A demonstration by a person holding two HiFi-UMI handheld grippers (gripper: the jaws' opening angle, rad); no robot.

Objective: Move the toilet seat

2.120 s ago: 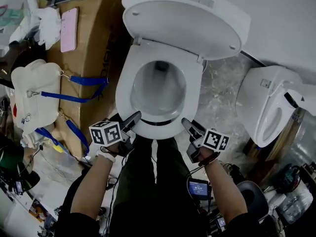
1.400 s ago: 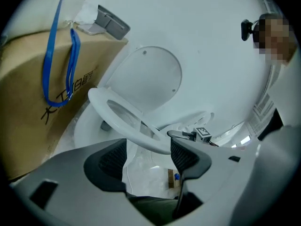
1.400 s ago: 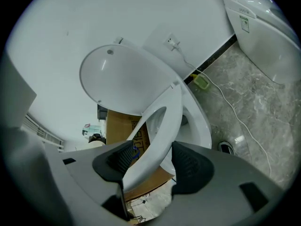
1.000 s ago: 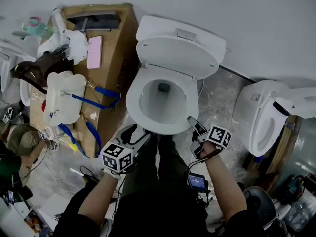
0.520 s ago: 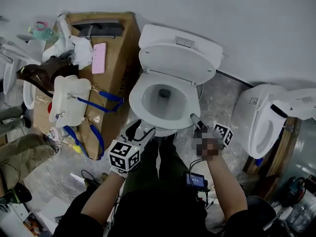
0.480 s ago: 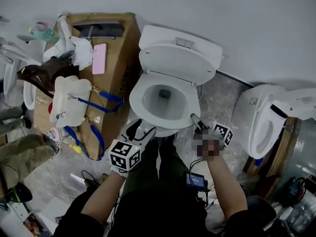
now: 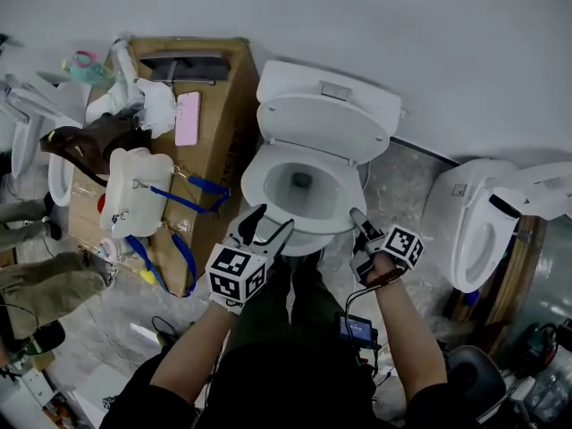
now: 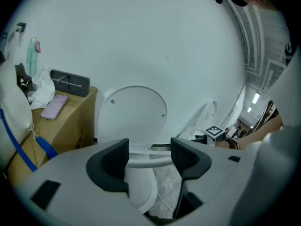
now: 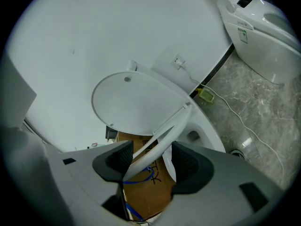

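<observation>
Against the white wall: a white toilet (image 7: 332, 86), its lid (image 7: 323, 125) standing upright at the back.
Toilet seat (image 7: 255, 184): over the bowl (image 7: 313, 241), hinged at the back, its front tilted up off the bowl's rim.
Right gripper (image 7: 356, 214): at the seat's front right, turned on its side, jaws clamped on the seat's rim.
Left gripper (image 7: 273, 217): just off the bowl's front left, jaws apart, holding nothing.
Person: stands at the front of the bowl in dark trousers, one gripper in each hand.
Left of the toilet: a cardboard box (image 7: 219, 105) with a pink phone (image 7: 188, 118) on top; a white bag (image 7: 134, 195) with blue straps lies by it.
Right of the toilet: a second white toilet (image 7: 474, 231), well apart.
</observation>
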